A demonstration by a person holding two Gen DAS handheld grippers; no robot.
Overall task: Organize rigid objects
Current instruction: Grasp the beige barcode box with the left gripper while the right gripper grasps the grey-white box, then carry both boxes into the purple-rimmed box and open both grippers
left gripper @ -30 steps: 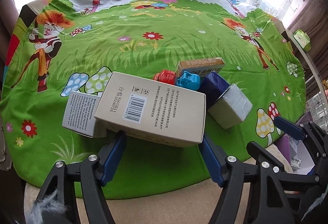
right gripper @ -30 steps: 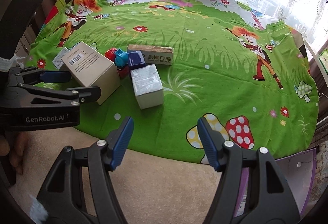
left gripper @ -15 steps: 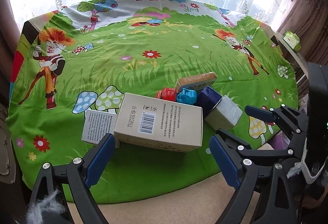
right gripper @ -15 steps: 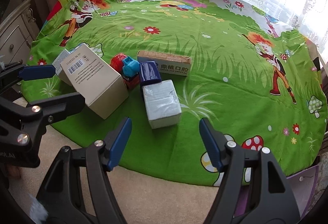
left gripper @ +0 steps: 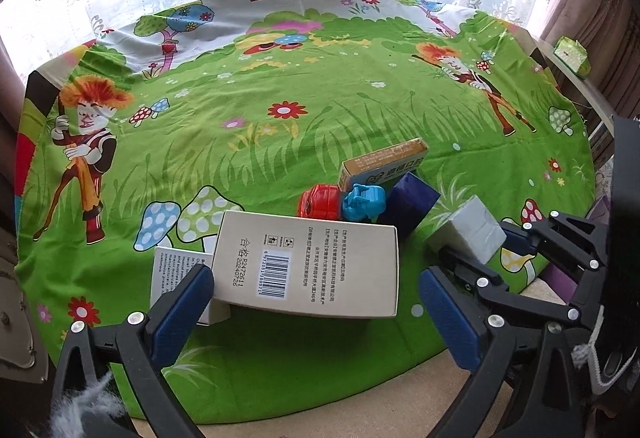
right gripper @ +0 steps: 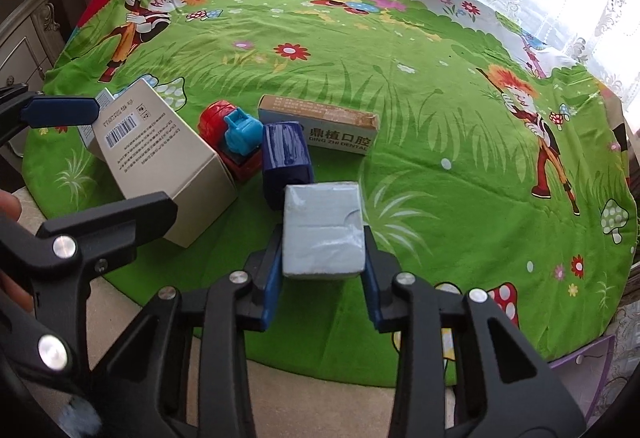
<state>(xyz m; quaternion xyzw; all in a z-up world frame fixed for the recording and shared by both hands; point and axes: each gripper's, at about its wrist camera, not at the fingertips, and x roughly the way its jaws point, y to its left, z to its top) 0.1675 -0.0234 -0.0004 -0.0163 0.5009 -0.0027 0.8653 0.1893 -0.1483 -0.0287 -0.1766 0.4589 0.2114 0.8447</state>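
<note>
Right claw (right gripper: 322,278): blue pads pressed against both sides of the pale grey-blue box (right gripper: 323,230), clamped on its near end. Box sits near the front edge of the counter (right gripper: 460,141), its far end touching or just short of the dark blue block (right gripper: 286,157); cannot tell if it has left the cloth.

Left claw (left gripper: 316,312): jaws wide apart, one pad at each near corner of the large beige carton (left gripper: 310,266), holding nothing. Carton lies near the front-left edge with its barcode face up, partly covering a small white leaflet box (left gripper: 172,274).

Behind the carton: red toy (left gripper: 320,201) and light blue toy (left gripper: 364,199) touching, then a long tan dental box (right gripper: 320,125) further toward the centre.

Risks, as I judge them:
- Grip is only on the box's near end; a lift could let the far end droop and pivot out of the pads.
- Its wrapping looks smooth and slightly glossy, so slip is likely under a light squeeze.
- Dragging it could nudge the dark blue block and the toys.
- The two claws are close together; the arms could collide.

Box itself: rectangular, rigid-looking, wrapper faintly creased on top.
</note>
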